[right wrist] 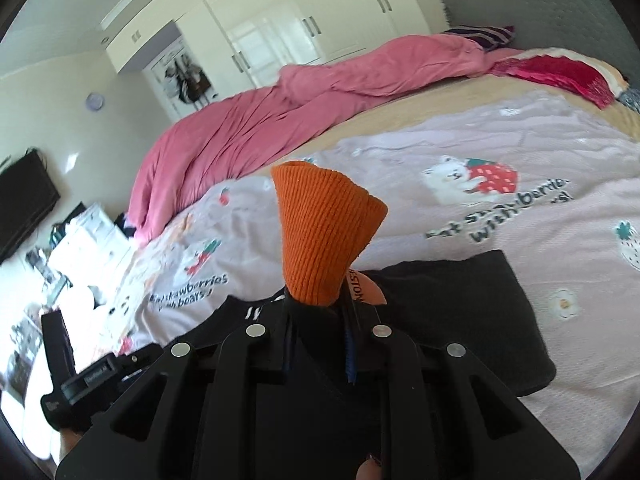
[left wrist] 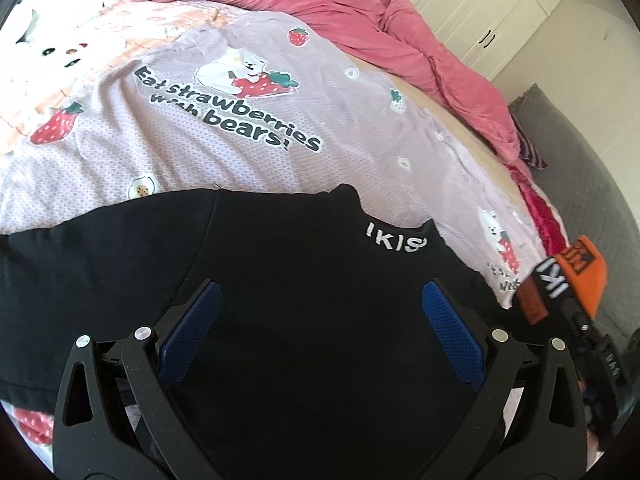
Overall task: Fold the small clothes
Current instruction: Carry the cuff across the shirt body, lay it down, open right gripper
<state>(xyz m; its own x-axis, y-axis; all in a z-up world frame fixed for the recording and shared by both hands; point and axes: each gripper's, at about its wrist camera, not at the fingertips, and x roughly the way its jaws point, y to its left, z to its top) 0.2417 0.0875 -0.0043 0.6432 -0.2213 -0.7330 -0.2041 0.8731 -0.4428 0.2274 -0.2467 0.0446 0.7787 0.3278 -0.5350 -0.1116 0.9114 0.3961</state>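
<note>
Basically, the right claw (right wrist: 320, 312) is clenched on an orange knit piece (right wrist: 324, 236), pinched at its lower end, so the ribbed fabric stands up in a cone ahead of the fingertips; it is off the bed, presumably held clear while the next lay-down spot is picked. Left claw (left wrist: 320, 312) is released, blue pads (left wrist: 448, 332) spread wide with nothing between them, hovering over the black garment (left wrist: 280, 280). That garment lies flat on the strawberry-print bedspread (left wrist: 240, 140) directly under and ahead of both claws, collar with white lettering (left wrist: 396, 240) at its far edge, likely already folded or staged. From the left claw the orange piece and its black tag show at far right. A pink duvet (right wrist: 248, 120) is bunched well beyond, out of the work area.
</note>
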